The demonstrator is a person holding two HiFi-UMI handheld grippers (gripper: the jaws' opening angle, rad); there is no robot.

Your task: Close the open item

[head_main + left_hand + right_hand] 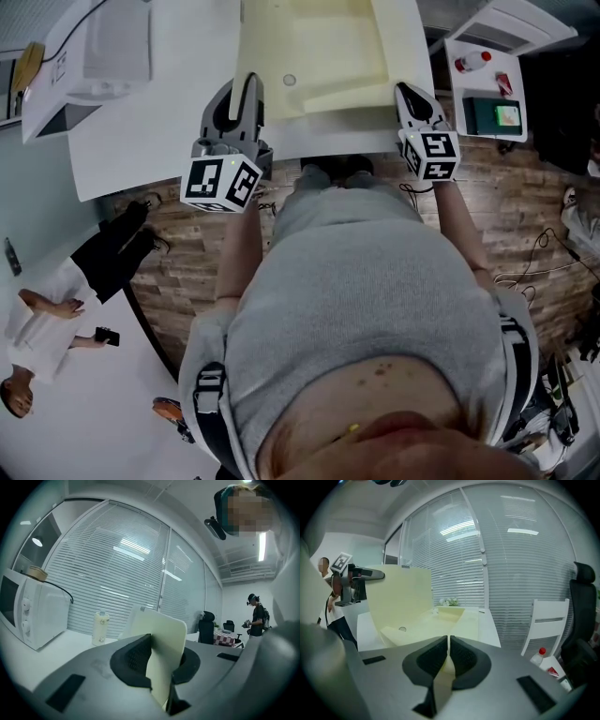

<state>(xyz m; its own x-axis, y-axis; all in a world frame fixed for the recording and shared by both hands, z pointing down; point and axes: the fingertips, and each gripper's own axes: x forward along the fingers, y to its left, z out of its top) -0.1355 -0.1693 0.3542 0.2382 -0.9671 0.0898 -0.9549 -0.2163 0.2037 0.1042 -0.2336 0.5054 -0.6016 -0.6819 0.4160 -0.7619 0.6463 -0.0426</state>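
1. Jaws of our left gripper (161, 665) pinch tight on a pale yellow flap (166, 634) that stands up.
2. Our right gripper (447, 656) squeezes the other thin flap edge (440, 686).
3. Both flaps belong to the open yellow box (314, 47), which lies on the white table (169, 122) near its front edge.
4. A microwave (28, 613) and a bottle (100, 627) sit well apart, off to the left.

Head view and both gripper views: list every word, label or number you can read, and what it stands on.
No text is readable.
Left gripper and right gripper cubes: square marker patterns, no letters.
Bottle label: too blurred.
Green box: print too small.
Cream case, pinched by both grippers: no print.
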